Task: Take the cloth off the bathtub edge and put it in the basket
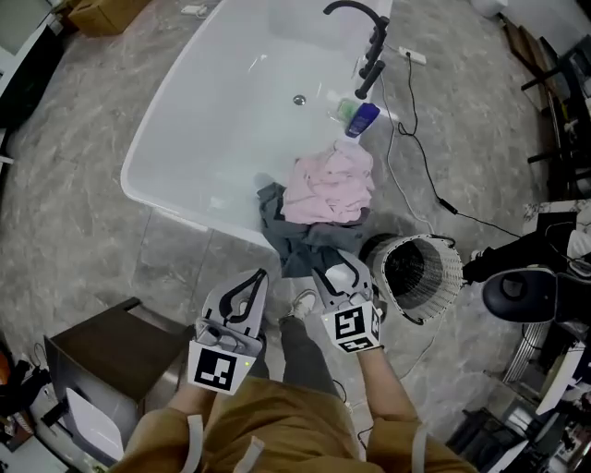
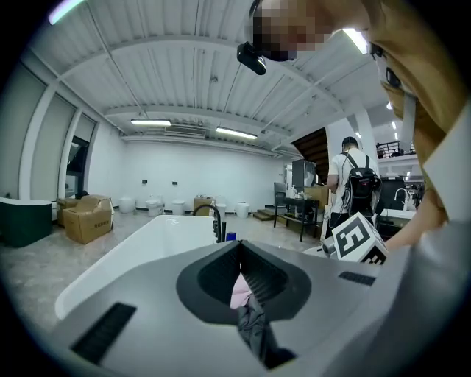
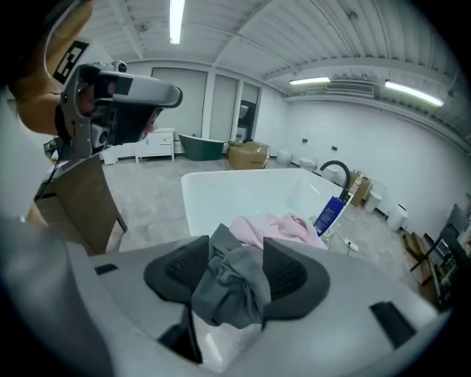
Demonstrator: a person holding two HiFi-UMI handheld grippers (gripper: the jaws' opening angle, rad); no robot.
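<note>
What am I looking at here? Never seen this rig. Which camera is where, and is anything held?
No robot: a person holds a two-jaw gripper in each hand. Head view: camera on their head, looking down. Each gripper view looks along that gripper's jaws. A pink cloth and a grey cloth hang over the edge of the white bathtub; a wicker basket stands on the floor beside it. Left gripper: shut, empty. Right gripper: jaws apart around the grey cloth, not clamped.

You've got a blue bottle [image 1: 362, 118] just below the black faucet [image 1: 367, 37]. Black cable [image 1: 445, 204] trails over the floor [image 1: 83, 222] from a white pwr strip [image 1: 413, 56], far-right side. Brown cabinet [image 1: 102, 346] nr the floor's near-left corner, cardboard box [image 1: 103, 13] at far-left corner
</note>
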